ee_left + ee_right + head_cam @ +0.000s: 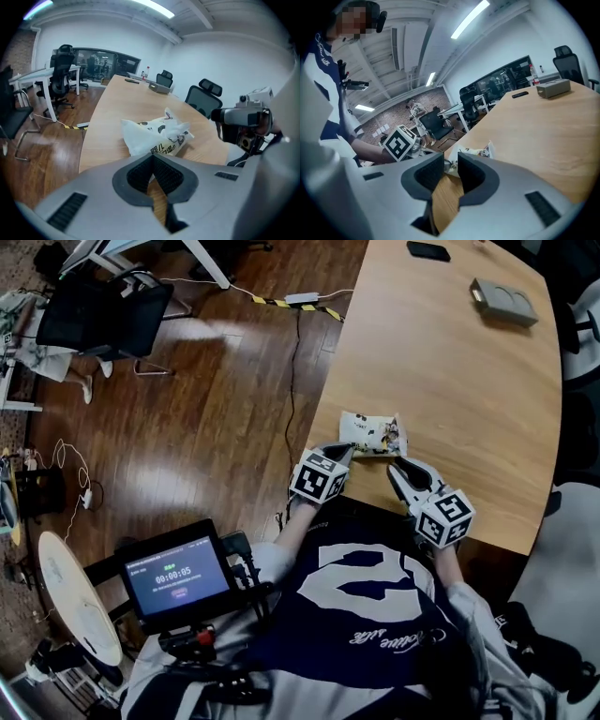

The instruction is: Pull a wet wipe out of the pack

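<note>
A white printed wet wipe pack [372, 434] lies near the front edge of the wooden table [450, 371], with a crumpled white wipe [174, 123] sticking up from its top. My left gripper [339, 454] sits at the pack's near left corner; in the left gripper view the pack [157, 136] lies just beyond its jaws [152, 158], which meet at the tips with nothing between them. My right gripper [398, 468] hovers just short of the pack's near right side. Its jaws [451, 161] stand apart and empty, and the pack [476, 152] shows past them.
A black phone [428, 250] and a grey box [503, 301] lie at the table's far end. The table's curved left edge drops to a wooden floor with a cable [292, 381] and a black chair [103, 315]. A screen [176, 576] hangs at the person's chest.
</note>
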Available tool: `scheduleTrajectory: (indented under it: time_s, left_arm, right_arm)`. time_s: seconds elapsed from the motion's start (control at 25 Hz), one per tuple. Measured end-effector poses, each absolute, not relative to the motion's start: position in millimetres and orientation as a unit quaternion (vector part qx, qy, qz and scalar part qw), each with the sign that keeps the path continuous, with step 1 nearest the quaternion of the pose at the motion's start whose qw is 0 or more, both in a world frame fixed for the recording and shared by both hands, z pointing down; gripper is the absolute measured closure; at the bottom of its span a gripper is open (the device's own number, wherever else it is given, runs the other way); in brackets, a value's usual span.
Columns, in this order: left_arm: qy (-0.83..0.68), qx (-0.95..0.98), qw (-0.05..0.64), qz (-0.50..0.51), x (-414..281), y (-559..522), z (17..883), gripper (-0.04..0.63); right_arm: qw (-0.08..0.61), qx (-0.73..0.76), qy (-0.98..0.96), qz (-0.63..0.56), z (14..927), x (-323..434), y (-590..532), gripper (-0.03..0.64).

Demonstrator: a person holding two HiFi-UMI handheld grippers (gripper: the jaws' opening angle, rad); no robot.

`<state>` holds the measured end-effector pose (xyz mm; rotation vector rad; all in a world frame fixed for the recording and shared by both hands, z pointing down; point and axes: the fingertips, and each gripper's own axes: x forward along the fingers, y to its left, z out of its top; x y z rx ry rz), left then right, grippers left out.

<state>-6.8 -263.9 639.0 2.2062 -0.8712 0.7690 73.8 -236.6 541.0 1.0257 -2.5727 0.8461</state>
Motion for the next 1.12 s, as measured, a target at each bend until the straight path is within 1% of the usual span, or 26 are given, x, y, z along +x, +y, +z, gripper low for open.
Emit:
scheduleTrajectory:
  time_s: [0.08, 0.16, 0.2, 0.24, 0.4, 0.64, 0.68, 0.76, 1.0, 1.12]
  left_arm:
    - [-0.34, 0.836, 0.295, 0.314, -1.7, -263.0, 642.6, 0.594]
    - [-0.347, 0.84, 0.275, 0.314, 1.6, -264.5, 640.9, 0.594]
    - [-0.349, 0.843, 0.27, 0.31, 1.8, -265.7, 639.3, 0.594]
    - [-0.349, 0.843, 0.271, 0.308, 0.7, -265.4, 639.3, 0.594]
    - [-0.341, 0.836, 0.288, 0.318, -4.9, -260.3, 642.9, 0.594]
    - [-0.347, 0.834, 0.275, 0.329, -9.5, -257.6, 646.0, 0.594]
    - [-0.348, 0.835, 0.274, 0.327, -10.0, -257.7, 646.1, 0.594]
    - [-0.346, 0.838, 0.272, 0.321, -10.1, -259.0, 644.8, 0.594]
    - [-0.34, 0.836, 0.284, 0.325, -9.6, -254.4, 645.4, 0.594]
    - [-0.335, 0.84, 0.28, 0.323, -11.5, -259.9, 640.2, 0.594]
  right_arm:
    - [0.139, 0.337, -0.889, 0.277, 545.2, 70.6, -242.8, 0.54]
    - [0.16, 0.319, -0.897, 0.26, 551.7, 63.4, -247.6, 0.54]
    - [0.173, 0.308, -0.901, 0.251, 555.6, 58.3, -249.8, 0.527]
    - [0.184, 0.299, -0.905, 0.242, 559.3, 52.9, -252.2, 0.518]
    - [0.213, 0.277, -0.91, 0.222, 571.0, 36.0, -263.7, 0.517]
    - [0.255, 0.278, -0.902, 0.211, 600.1, 28.1, -271.6, 0.517]
    - [0.258, 0.284, -0.899, 0.211, 602.5, 28.8, -272.7, 0.522]
    - [0.257, 0.295, -0.895, 0.216, 602.7, 31.0, -274.8, 0.597]
    - [0.221, 0.305, -0.894, 0.241, 587.9, 34.2, -266.2, 0.612]
    - [0.205, 0.318, -0.893, 0.243, 574.0, 34.9, -263.5, 0.615]
